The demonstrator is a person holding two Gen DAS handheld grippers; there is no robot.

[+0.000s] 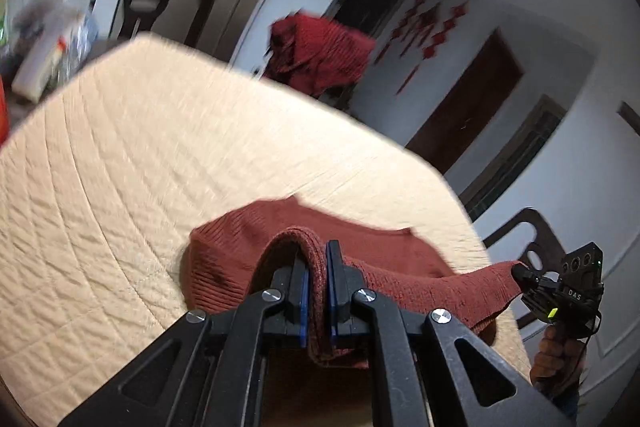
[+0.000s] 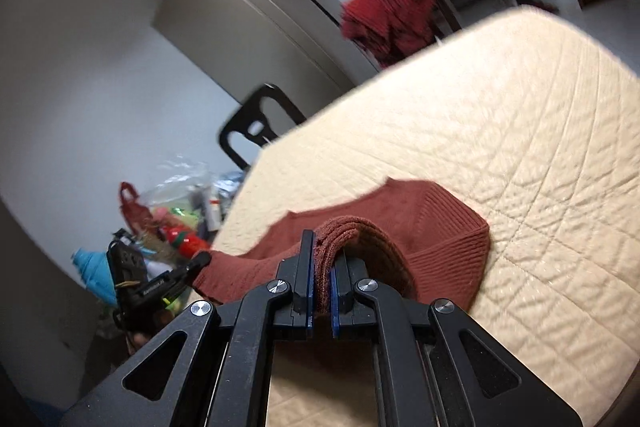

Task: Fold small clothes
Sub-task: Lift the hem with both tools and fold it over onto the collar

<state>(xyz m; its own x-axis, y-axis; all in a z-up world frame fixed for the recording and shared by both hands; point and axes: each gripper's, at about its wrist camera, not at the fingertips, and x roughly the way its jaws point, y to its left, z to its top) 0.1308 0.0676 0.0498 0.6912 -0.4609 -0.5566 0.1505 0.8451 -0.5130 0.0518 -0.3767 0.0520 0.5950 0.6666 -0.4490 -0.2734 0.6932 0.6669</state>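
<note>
A small rust-red knit garment (image 1: 360, 247) lies partly on a cream quilted table cover (image 1: 160, 167). My left gripper (image 1: 318, 255) is shut on a folded edge of the garment. My right gripper (image 2: 322, 251) is shut on the opposite edge of the same garment (image 2: 432, 227). The fabric stretches between the two grippers, lifted at the near table edge. The right gripper also shows in the left wrist view (image 1: 520, 271), and the left gripper shows in the right wrist view (image 2: 200, 261). The far part of the garment rests on the cover (image 2: 520, 147).
A red cloth (image 1: 320, 55) hangs over something beyond the table's far side. Dark chairs (image 1: 168, 3) stand around the table. A pile of bags and bottles (image 2: 180, 219) sits left of the table. A dark door (image 1: 472, 95) is in the far wall.
</note>
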